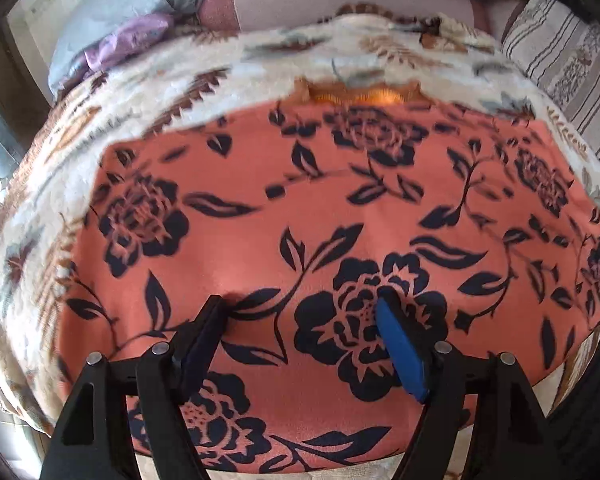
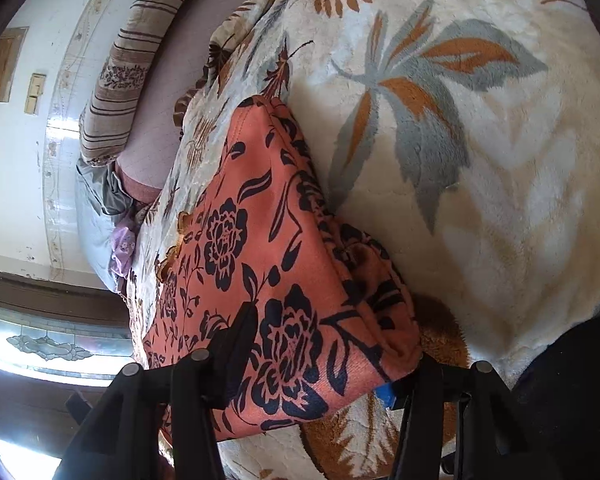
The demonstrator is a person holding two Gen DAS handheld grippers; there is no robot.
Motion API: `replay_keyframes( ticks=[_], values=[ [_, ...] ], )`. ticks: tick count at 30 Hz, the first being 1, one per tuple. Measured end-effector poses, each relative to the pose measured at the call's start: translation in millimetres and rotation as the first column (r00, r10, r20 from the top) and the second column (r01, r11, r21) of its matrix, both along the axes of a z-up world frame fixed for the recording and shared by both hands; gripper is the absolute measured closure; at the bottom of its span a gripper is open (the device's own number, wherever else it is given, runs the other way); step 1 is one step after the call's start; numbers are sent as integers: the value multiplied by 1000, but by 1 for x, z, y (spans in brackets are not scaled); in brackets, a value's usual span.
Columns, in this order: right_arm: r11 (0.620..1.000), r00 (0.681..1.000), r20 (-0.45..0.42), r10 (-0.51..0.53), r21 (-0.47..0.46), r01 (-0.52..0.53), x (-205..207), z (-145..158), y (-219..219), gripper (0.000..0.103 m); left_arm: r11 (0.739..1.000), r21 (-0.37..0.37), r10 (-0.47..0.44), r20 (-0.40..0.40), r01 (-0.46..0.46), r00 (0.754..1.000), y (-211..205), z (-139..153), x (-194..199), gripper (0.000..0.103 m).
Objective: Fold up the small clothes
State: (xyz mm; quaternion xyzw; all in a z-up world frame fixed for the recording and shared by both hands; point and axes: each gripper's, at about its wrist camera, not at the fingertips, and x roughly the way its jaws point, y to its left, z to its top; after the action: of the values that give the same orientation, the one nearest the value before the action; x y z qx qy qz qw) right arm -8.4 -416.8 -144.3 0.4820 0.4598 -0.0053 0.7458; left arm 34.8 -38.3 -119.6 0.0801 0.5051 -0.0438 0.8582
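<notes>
So there's one piece of clothing here, an orange garment (image 1: pixel 300 208) with a dark navy flower print, spread out on a cream fleece blanket (image 1: pixel 148 96) with brown and grey leaves. Left wrist view has it filling the whole middle of the frame, lying pretty flat, its far edge up around 12 o'clock with a bit of lighter orange trim poking out there.

The left gripper (image 1: pixel 300 304) sits over the near part of the cloth, fingers spread wide apart with nothing pinched between them; the blue pad shows on the finger at 5 o'clock.

The right wrist view gives you stuff the left one doesn't: the side edge of the garment (image 2: pixel 268 264), where you can see layers stacked at its right side, plus a big bare stretch of blanket (image 2: pixel 480 160) from 12 to 3 o'clock, and a tiled wall at 9 o'clock. The right gripper (image 2: pixel 320 364) has its fingers either side of the near corner of the cloth, a sliver of blue pad peeking out underneath. Can't tell whether it's actually pinching.

Count: one garment, one blanket, two grippers, one striped pillow (image 2: pixel 128 64), and a pale blue-grey and lilac bundle (image 1: pixel 112 28) at 10 o'clock in the left view.
</notes>
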Motion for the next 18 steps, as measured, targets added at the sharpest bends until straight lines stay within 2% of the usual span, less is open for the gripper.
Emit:
replay_keyframes(
  ticks=[1, 2, 3, 4, 7, 10, 12, 14, 16, 18],
  values=[
    [1000, 1000, 1, 15, -19, -15, 2, 2, 2, 46, 1000, 5, 0, 33, 0, 999, 0, 1, -3, 17],
    [999, 1000, -1, 28, -44, -28, 4, 4, 3, 54, 1000, 4, -2, 28, 2, 1000, 1, 1, -3, 17],
    [997, 999, -9, 42, -65, -42, 6, 5, 4, 84, 1000, -8, 0, 22, 0, 1000, 2, 2, -2, 17],
    [996, 999, -16, 51, -73, -52, 9, 7, 5, 90, 1000, -17, -2, 14, 2, 1000, 3, 2, -1, 17],
    [982, 997, 12, 79, -175, -75, 21, 36, 19, 91, 999, -31, -27, 11, 27, 1000, 6, 2, 1, 17],
    [952, 980, 120, 159, -282, -120, 38, 93, 52, 92, 996, -90, -27, 8, 28, 1000, 15, 6, 0, 17],
    [928, 950, 198, 241, -333, -166, 50, 131, 89, 92, 985, -175, 14, 15, -11, 1000, 31, 16, -1, 18],
    [890, 901, 258, 350, -393, -233, 55, 161, 137, 92, 961, -263, 97, 39, -83, 995, 60, 30, -6, 18],
    [837, 834, 285, 472, -443, -321, 56, 175, 191, 92, 921, -359, 183, 59, -150, 981, 94, 43, -15, 18],
    [781, 776, 273, 569, -473, -407, 56, 167, 242, 92, 869, -455, 250, 62, -196, 966, 130, 52, -24, 18]
  ],
)
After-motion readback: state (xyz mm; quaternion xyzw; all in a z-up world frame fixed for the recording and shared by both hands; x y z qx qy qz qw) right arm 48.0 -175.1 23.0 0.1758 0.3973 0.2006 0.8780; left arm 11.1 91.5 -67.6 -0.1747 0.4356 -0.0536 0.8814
